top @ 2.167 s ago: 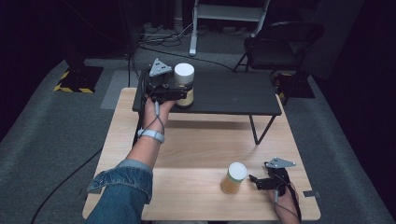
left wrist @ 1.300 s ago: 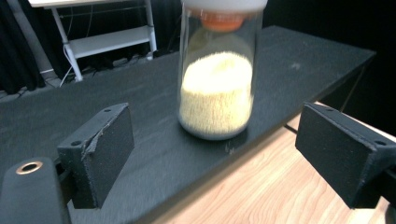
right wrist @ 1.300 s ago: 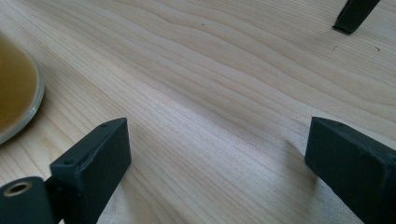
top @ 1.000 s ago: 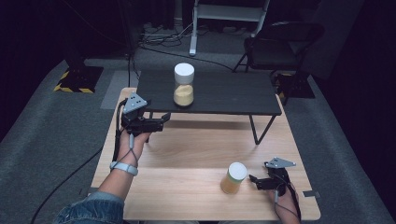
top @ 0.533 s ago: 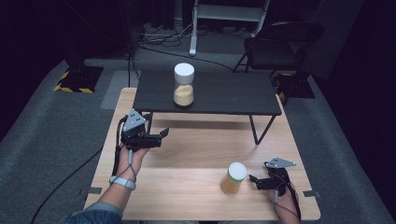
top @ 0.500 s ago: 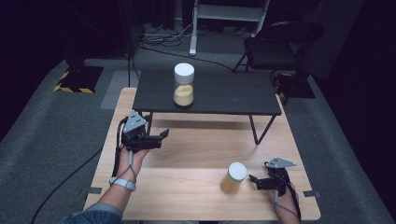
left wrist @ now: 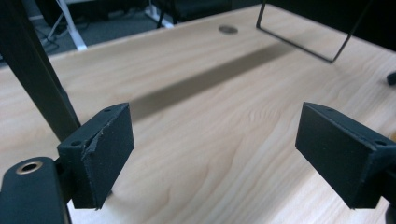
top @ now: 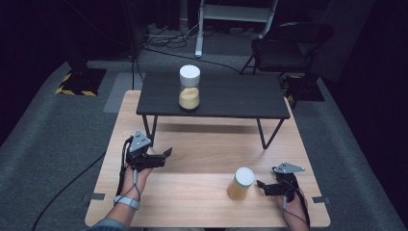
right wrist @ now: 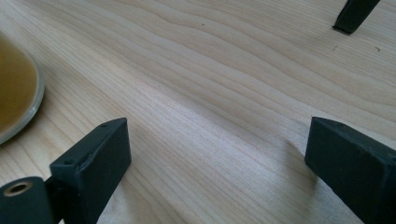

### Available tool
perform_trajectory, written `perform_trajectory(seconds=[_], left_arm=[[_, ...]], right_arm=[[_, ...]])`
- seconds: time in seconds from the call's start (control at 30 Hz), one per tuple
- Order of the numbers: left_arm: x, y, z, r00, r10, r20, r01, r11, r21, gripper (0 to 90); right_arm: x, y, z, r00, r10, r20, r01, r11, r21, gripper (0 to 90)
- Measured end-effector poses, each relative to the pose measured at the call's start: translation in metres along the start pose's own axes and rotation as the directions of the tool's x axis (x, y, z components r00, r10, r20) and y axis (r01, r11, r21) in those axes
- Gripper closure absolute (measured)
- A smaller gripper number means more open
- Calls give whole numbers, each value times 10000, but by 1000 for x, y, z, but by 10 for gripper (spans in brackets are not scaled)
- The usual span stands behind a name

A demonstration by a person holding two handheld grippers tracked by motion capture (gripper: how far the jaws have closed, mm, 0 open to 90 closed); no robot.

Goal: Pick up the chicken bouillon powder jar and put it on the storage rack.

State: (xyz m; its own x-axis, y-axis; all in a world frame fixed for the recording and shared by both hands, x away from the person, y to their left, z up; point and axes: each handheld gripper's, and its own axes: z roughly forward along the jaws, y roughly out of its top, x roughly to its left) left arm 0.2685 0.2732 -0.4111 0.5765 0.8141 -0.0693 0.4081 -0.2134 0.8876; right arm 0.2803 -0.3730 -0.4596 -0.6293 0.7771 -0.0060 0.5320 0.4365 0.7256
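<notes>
A clear jar [top: 189, 87] with a white lid and yellow powder stands on the small black table [top: 231, 96] at the back. A second jar [top: 240, 183], amber with a pale lid, stands on the wooden table [top: 202, 144] near its front; its base shows at the left edge in the right gripper view [right wrist: 16, 91]. My left gripper [top: 166, 154] hovers low over the wood at the left, open and empty, pointing right. My right gripper [top: 260, 185] rests at the front right, open, just right of the amber jar. Both gripper views [left wrist: 215, 149] [right wrist: 217, 163] show bare wood between the jaws.
The black table's thin metal legs [top: 266, 135] stand on the wood behind both grippers; one leg [left wrist: 35, 70] is close at the left in the left gripper view. A dark chair [top: 288, 45] and cables lie on the floor beyond.
My left hand has come back from the white-lidded jar on the black table, leaving it there, and has sunk toward the front left of the wooden table. The right gripper has not moved.
</notes>
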Motion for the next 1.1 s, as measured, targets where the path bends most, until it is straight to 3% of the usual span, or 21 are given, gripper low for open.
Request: perform_trajectory(seconds=[0.4,0.57,0.67,0.77,0.87,1.1], left_arm=[[-5,-31,7,9995,-306,-116,311,9983,491,115],[-5,-38,10,9996,-175,-213,193,9961,861,115],[-5,-44,12,9993,-304,-218,324,9946,986,115],[-7,-44,16,9992,-161,-360,207,9909,1329,105],[-7,-47,18,9984,-319,-472,388,9875,1528,105],[-13,-48,25,9953,-265,-935,461,9756,2147,96]], right_arm=[[0,0,0,10000,2,-1,-2,10000,-3,70],[0,0,0,10000,-1,-1,1,10000,0,70],[0,0,0,10000,0,0,0,10000,0,70],[0,0,0,10000,1,0,-1,10000,0,70],[0,0,0,10000,-1,-1,1,10000,0,70],[0,0,0,10000,-2,0,2,10000,0,70]])
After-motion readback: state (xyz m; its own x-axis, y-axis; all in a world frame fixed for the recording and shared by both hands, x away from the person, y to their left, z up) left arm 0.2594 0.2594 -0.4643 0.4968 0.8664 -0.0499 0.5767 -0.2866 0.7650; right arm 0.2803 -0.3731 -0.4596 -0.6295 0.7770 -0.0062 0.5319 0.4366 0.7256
